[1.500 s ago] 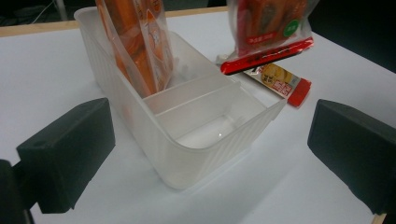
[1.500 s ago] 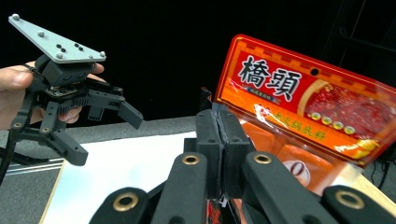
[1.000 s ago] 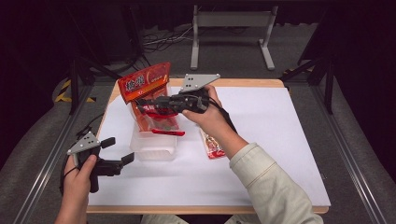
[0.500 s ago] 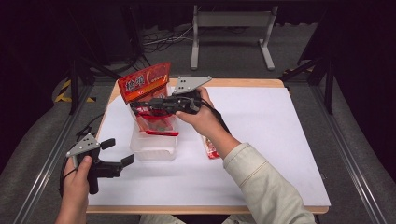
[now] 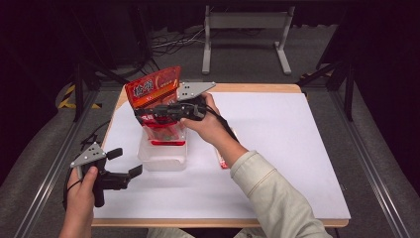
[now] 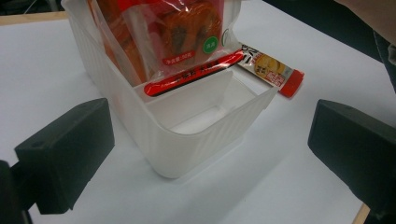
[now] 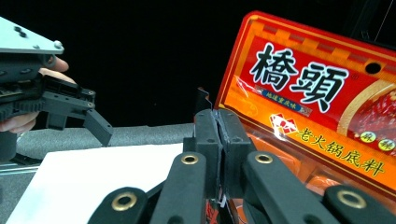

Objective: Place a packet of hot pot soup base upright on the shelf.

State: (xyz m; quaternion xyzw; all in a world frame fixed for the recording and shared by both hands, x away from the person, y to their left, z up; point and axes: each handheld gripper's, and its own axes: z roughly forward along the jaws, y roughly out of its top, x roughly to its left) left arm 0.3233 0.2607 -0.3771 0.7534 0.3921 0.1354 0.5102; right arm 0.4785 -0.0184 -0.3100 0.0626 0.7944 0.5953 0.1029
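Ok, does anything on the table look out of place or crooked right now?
One thing: a small sachet lies loose on the white sheet beside the tub, not inside it. The red pouch stands tilted in the tub's far end, but the right gripper is shut on it. No spill or damage is visible.

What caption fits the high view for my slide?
Right gripper lowers a red packet into a white box.

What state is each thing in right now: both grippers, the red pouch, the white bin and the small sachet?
Right gripper: shut on the red pouch's edge.
Left gripper: open, holding nothing, near the bin.
Red pouch: upright, standing in the bin.
White bin: upright, front part bare.
Small sachet: flat on the table beside the bin.
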